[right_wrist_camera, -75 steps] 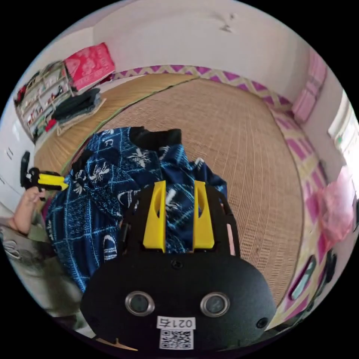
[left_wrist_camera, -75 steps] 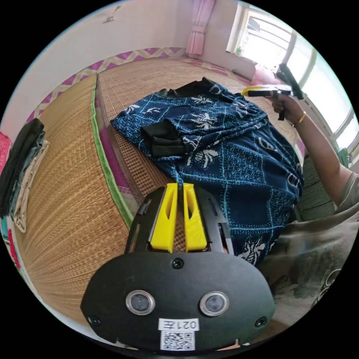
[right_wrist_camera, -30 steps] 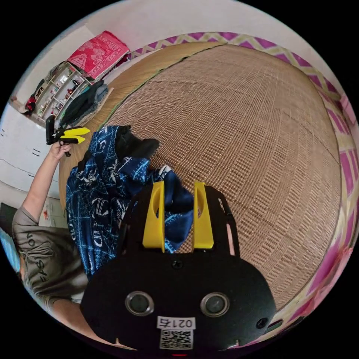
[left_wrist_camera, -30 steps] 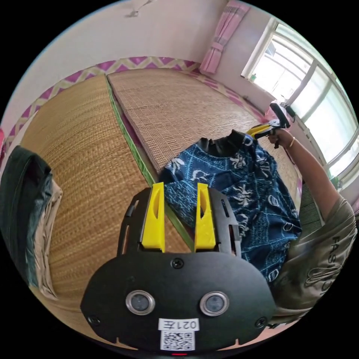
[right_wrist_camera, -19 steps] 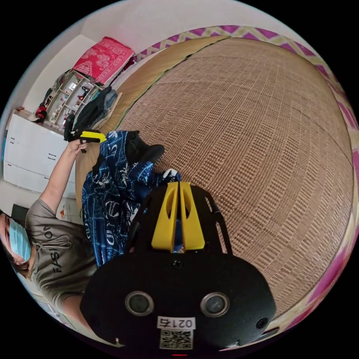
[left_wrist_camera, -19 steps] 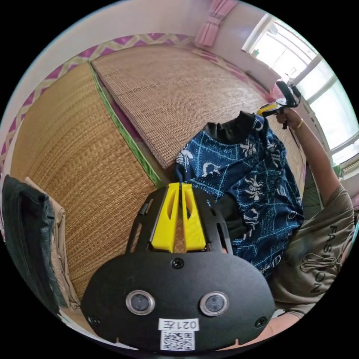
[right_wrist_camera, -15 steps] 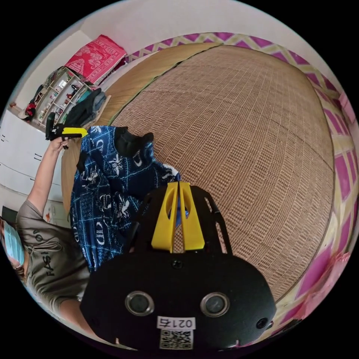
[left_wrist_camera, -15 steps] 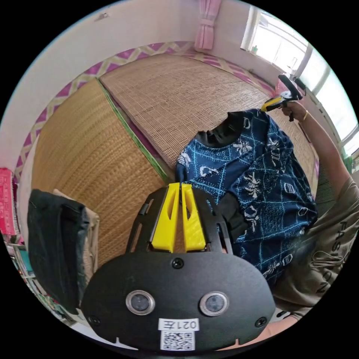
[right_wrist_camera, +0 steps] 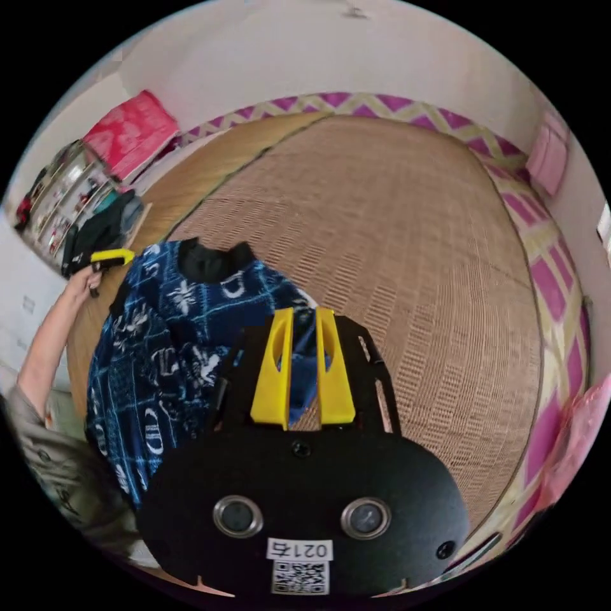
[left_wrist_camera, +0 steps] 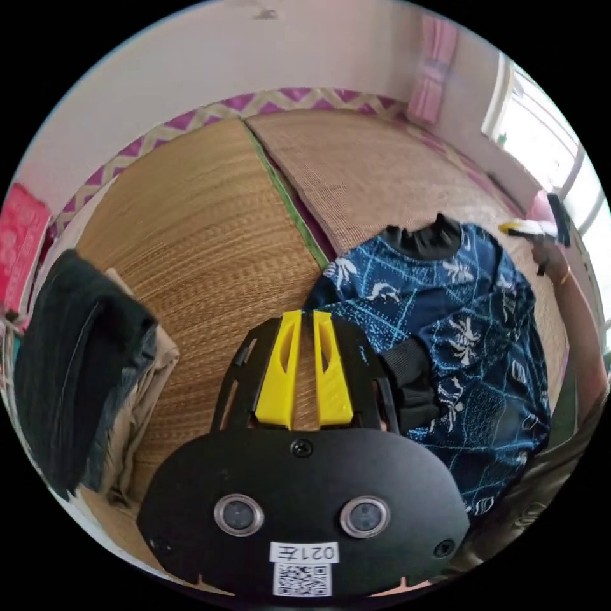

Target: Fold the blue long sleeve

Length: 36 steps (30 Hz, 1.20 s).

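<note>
Shirt-spreading is the step in hand, judging by the lifted garment. Going left to right in the left gripper view: a stack of folded clothes (left_wrist_camera: 83, 363) sits at the left edge on the woven mat (left_wrist_camera: 191, 216); the left gripper (left_wrist_camera: 304, 318) at centre has its jaws drawn narrow, pinching a shoulder corner of the blue shirt (left_wrist_camera: 458, 331), which hangs in the right half with its black collar (left_wrist_camera: 428, 238) uppermost; the right gripper (left_wrist_camera: 519, 228) shows at the far right. In the right gripper view the left gripper (right_wrist_camera: 114, 258) is at the left, the shirt (right_wrist_camera: 165, 331) beside it, and the right gripper (right_wrist_camera: 304, 318) at centre has near-closed jaws with blue cloth between them. To do this well, I'd keep both pinches firm, hold the shoulders level and taut, then lower the hem first onto the mat (right_wrist_camera: 407, 242) so the body lies flat without creases.
</note>
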### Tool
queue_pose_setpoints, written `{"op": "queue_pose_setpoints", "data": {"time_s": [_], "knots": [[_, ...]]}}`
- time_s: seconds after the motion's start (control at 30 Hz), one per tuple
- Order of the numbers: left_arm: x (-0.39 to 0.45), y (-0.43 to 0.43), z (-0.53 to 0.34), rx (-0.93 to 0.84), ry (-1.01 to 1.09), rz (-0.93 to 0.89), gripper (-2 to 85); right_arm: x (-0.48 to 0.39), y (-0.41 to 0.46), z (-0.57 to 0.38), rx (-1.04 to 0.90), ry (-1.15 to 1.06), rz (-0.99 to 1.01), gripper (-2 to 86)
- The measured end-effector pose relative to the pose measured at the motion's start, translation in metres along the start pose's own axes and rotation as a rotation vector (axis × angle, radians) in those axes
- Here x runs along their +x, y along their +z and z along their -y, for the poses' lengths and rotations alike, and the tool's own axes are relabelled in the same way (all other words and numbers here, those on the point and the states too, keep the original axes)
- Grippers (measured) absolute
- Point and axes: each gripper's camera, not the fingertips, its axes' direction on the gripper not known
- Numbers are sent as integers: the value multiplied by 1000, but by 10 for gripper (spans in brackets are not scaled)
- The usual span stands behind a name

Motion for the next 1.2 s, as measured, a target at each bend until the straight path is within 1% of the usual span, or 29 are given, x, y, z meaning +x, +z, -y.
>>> {"op": "queue_pose_setpoints", "data": {"time_s": [0.03, 0.07, 0.1, 0.13, 0.2, 0.23, 0.3, 0.37, 0.47, 0.53, 0.57, 0.6, 0.63, 0.7, 0.73, 0.8, 0.83, 0.87, 0.9, 0.93, 1.0, 1.03, 1.1, 1.13, 1.2], "knots": [[-8, -26, -16, 73, -30, -24, 17, -21, -7, 1, 15, -59, 15, 72], [-6, -50, -30, 130, -5, -77, 23, -71, -19, 1, 31, -191, 74, 77], [-2, -60, -37, 146, 20, -99, 25, -124, -27, 1, 34, -307, 147, 77], [12, -76, -48, 147, 75, -113, 35, -152, -29, 0, 36, -359, 178, 78], [38, -96, -67, 144, 154, -99, 40, -266, -29, -5, 33, -535, 218, 79], [54, -109, -80, 145, 181, -64, 34, -292, -27, -6, 39, -566, 211, 79], [69, -130, -102, 186, 171, 8, 17, -385, -19, -8, 93, -655, 170, 87], [80, -154, -128, 208, 144, 85, 1, -435, -5, -2, 118, -675, 136, 100], [87, -176, -157, 209, 130, 94, -6, -490, 26, 18, 76, -690, 63, 102], [88, -187, -170, 193, 117, 72, -8, -503, 42, 32, 32, -674, 21, 80], [88, -194, -176, 187, 110, 58, -8, -500, 48, 41, 1, -647, 21, 40], [89, -197, -178, 180, 110, 50, -8, -486, 45, 49, -7, -598, 69, 15], [91, -204, -179, 169, 123, 39, -8, -476, 41, 53, -5, -569, 107, 9], [98, -213, -176, 165, 158, 28, -8, -427, 12, 65, 29, -449, 253, -4], [105, -218, -171, 168, 190, 13, -7, -415, 3, 66, 45, -428, 276, -4], [117, -218, -158, 124, 249, 13, -8, -364, -42, 63, 109, -350, 305, -6], [123, -209, -149, 42, 273, 59, -8, -348, -56, 61, 127, -328, 306, -6], [123, -201, -143, -32, 263, 119, -9, -311, -87, 54, 167, -272, 296, -6], [123, -201, -142, -35, 269, 118, -9, -265, -124, 42, 219, -209, 272, -7], [121, -210, -143, 3, 272, 107, -9, -239, -145, 35, 247, -180, 257, -7], [118, -222, -138, 10, 265, 99, -9, -130, -229, -4, 350, -57, 152, -7], [117, -229, -134, 9, 265, 98, -10, -101, -250, -15, 368, -28, 121, -7], [120, -237, -127, 1, 272, 112, -10, 11, -323, -63, 400, 92, 14, -7], [123, -243, -123, -4, 283, 127, -10, 38, -341, -77, 406, 123, -17, -7], [130, -252, -118, -4, 304, 160, -10, 138, -404, -134, 415, 235, -147, -6]]}}
